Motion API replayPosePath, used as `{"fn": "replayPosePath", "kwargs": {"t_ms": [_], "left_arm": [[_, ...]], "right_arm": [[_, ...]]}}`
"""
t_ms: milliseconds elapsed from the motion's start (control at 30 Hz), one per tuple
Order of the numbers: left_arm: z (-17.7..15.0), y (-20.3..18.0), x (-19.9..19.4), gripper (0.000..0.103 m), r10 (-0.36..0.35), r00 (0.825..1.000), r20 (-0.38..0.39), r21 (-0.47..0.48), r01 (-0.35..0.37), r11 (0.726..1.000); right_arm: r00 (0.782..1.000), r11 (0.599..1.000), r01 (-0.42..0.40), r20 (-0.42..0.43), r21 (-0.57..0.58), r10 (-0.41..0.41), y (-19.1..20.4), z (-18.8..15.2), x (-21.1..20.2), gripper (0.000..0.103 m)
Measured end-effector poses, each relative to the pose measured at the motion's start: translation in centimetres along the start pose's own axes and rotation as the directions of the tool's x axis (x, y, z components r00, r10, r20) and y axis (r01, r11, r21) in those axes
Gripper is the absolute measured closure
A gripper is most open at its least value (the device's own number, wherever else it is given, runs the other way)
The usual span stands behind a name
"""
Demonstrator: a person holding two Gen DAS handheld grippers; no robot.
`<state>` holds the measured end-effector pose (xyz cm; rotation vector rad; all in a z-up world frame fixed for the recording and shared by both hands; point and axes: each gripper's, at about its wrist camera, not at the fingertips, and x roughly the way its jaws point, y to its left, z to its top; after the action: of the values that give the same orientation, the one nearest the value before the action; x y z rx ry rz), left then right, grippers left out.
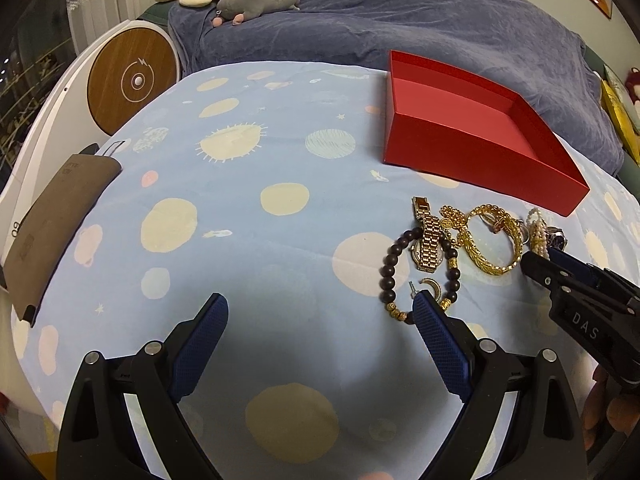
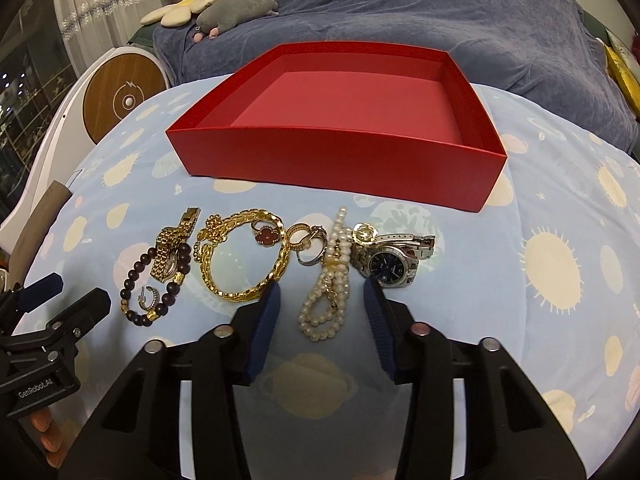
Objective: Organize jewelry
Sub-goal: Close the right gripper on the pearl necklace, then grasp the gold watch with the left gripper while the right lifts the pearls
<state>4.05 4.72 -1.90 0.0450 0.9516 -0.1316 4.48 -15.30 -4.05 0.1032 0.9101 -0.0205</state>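
An open red box (image 2: 340,160) stands on the blue patterned cloth, its inside bare; it also shows in the left wrist view (image 1: 472,148). In front of it lies a row of jewelry: a dark bead bracelet (image 2: 138,280), a gold watch (image 2: 170,254), a gold chain bracelet (image 2: 248,256), a red clover ring (image 2: 267,236), hoop earrings (image 2: 306,242), a pearl strand (image 2: 326,284) and a silver watch (image 2: 390,258). My right gripper (image 2: 322,292) is open, its fingertips either side of the pearl strand. My left gripper (image 1: 320,304) is open and empty, left of the bead bracelet (image 1: 394,276).
A brown pouch (image 1: 52,224) lies at the cloth's left edge. A white device with a round wooden face (image 1: 132,80) stands beyond it. A sofa under a blue-grey cover (image 2: 440,20) with plush toys (image 2: 236,10) is behind the table.
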Motion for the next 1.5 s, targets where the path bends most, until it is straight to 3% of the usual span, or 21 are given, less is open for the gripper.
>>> {"fn": "replayPosePath", "kwargs": {"t_ms": [33, 467, 633, 767, 833, 933, 1100, 1167, 1233, 1500], "left_arm": [[0.0, -0.1, 0.0, 0.012, -0.003, 1.0, -0.001, 0.002, 0.003, 1.0], [1.9, -3.5, 1.7, 0.012, -0.06, 0.998, 0.009, 0.035, 0.059, 0.998], [2.8, -4.7, 3.2, 0.013, -0.034, 0.999, 0.018, 0.04, 0.033, 0.999], [3.2, -5.2, 4.2, 0.034, -0.044, 0.999, 0.009, 0.047, 0.044, 0.998], [3.3, -5.5, 4.2, 0.036, -0.051, 0.999, 0.018, 0.047, 0.05, 0.998], [3.3, -6.1, 4.2, 0.047, -0.06, 0.998, 0.027, 0.073, 0.058, 0.996], [3.5, -6.4, 4.3, 0.074, -0.067, 0.997, 0.034, 0.082, 0.064, 0.995], [3.6, -6.3, 4.1, 0.078, -0.081, 0.996, 0.029, 0.074, 0.078, 0.994], [3.7, -6.3, 3.7, 0.092, -0.097, 0.995, 0.035, 0.067, 0.094, 0.993], [3.9, -5.2, 2.2, 0.094, -0.167, 0.985, 0.03, 0.039, 0.166, 0.985]], "right_arm": [[1.0, 1.0, -0.001, -0.004, 0.004, 0.001, -0.2, 0.0, 0.0, 0.083], [0.997, 0.998, -0.051, 0.052, 0.025, 0.05, -1.6, 0.0, -3.8, 0.084], [0.997, 0.998, -0.056, 0.059, 0.042, 0.054, -2.4, 0.2, -4.4, 0.084], [0.997, 0.996, -0.053, 0.057, 0.071, 0.049, -3.4, 0.2, -4.6, 0.083], [0.997, 0.996, -0.049, 0.056, 0.079, 0.045, -3.9, 0.1, -4.6, 0.083], [0.998, 0.995, -0.044, 0.055, 0.088, 0.039, -4.4, 0.1, -4.6, 0.083], [0.998, 0.994, -0.038, 0.051, 0.098, 0.033, -5.1, -0.2, -4.7, 0.083], [0.998, 0.994, -0.035, 0.052, 0.1, 0.029, -5.2, -0.2, -4.7, 0.083], [0.998, 0.994, -0.035, 0.053, 0.102, 0.029, -5.2, -0.2, -4.8, 0.083], [0.997, 0.995, -0.044, 0.067, 0.091, 0.038, -4.8, -0.2, -5.1, 0.083]]}}
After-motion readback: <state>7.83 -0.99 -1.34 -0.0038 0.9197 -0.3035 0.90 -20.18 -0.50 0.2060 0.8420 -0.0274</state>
